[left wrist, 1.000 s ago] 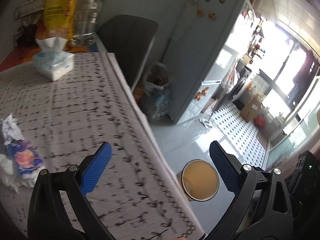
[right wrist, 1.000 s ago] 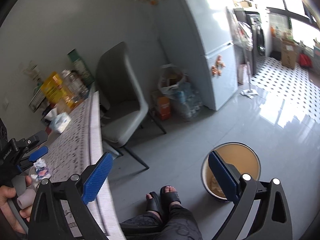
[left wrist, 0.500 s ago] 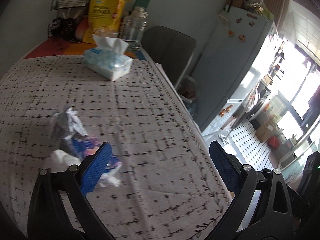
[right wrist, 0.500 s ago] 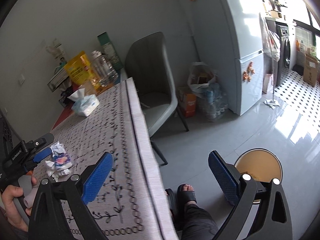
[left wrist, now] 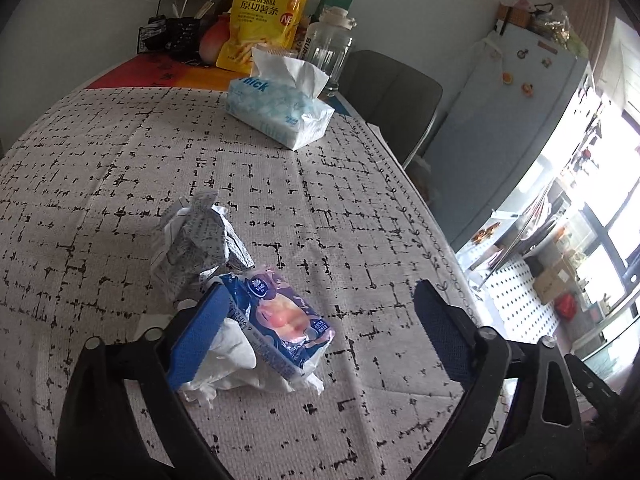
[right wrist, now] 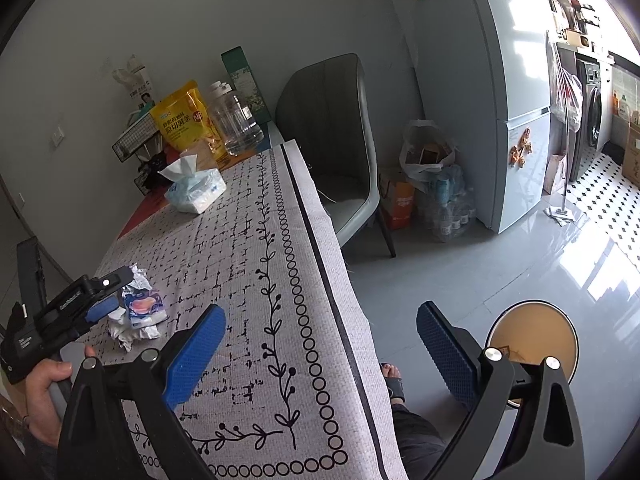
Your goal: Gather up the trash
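Left gripper (left wrist: 316, 320) over the table (left wrist: 120, 152), jaws wide but just closing in a little, pads pressing on nothing. Between them a blue snack wrapper (left wrist: 284, 320) atop crumpled white tissue (left wrist: 228, 364), left pad just beside or perhaps brushing the wrapper's edge; hard to say from this angle. Crumpled printed paper (left wrist: 200, 240) just beyond, touching that pile. Right gripper (right wrist: 320, 344) spread wide and empty, straddling the table's edge, with the round trash bin (right wrist: 532, 340) on the floor behind its right finger. Tissue box (left wrist: 280, 112) far along the table, well apart from the trash; yellow snack bag (left wrist: 264, 20) and clear jar (left wrist: 328, 52) behind it by the wall.
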Demonstrator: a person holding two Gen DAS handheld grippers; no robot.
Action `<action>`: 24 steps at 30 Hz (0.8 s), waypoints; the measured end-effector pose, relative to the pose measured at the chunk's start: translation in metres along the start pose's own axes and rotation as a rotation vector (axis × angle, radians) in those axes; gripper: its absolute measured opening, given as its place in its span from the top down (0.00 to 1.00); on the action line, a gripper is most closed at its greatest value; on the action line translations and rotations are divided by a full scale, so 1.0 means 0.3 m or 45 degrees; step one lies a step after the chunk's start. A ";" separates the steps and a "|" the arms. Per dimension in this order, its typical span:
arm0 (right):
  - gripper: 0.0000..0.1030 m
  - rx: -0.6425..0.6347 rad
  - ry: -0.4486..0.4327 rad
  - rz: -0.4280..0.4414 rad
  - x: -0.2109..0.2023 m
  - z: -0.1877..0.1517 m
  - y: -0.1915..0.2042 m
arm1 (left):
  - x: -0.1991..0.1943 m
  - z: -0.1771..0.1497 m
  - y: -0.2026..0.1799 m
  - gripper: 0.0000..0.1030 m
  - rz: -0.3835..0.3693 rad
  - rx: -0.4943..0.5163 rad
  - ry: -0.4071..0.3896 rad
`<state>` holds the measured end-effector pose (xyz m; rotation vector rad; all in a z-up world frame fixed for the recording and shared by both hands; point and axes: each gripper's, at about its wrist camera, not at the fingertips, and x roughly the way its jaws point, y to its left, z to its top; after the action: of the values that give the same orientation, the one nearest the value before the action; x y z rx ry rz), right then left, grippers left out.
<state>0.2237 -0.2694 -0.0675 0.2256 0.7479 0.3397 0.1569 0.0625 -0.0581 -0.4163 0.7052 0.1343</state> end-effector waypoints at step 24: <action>0.09 -0.101 0.057 0.057 0.080 -0.007 0.158 | -0.080 -0.005 0.147 0.84 0.001 -0.081 0.007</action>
<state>0.2282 -0.2163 -0.0689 0.1601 0.7724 0.4170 0.1266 0.1026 -0.0579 -0.4777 0.7081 0.1567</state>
